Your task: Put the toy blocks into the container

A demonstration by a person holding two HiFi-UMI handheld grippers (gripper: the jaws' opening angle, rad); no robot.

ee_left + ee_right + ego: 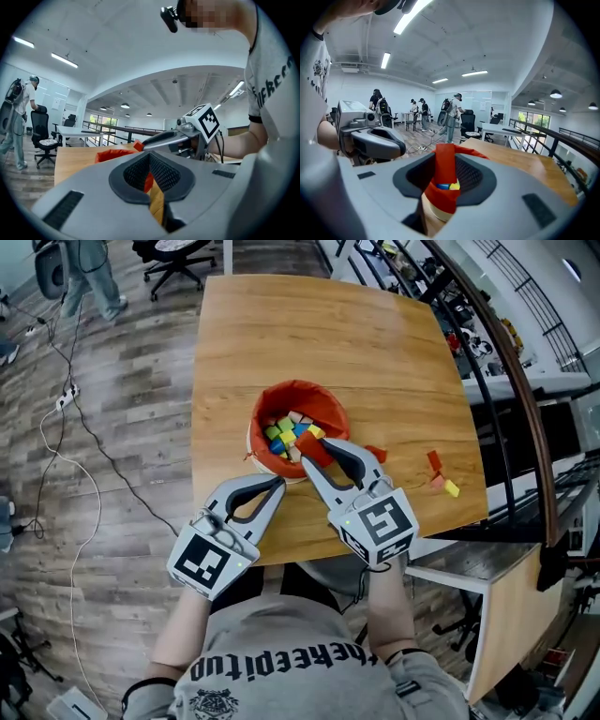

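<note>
Red block [444, 161] sits clamped in the right tool [317, 450], directly over the container [302, 385], which already holds many blocks [286, 432]. The left tool [278, 484], jaws together and empty, hangs just left of it. A few loose blocks [442, 476] lie on the table [281, 334], off to the right tool's right.

Container [330, 401]: round, red-orange lined, is standing upright just ahead of the right gripper [321, 448], holding mixed coloured blocks [286, 432].
Red block [444, 161]: is standing upright, pinched between that gripper's jaws.
Loose blocks [442, 479]: red, pink and yellow, are lying off to its right.
</note>
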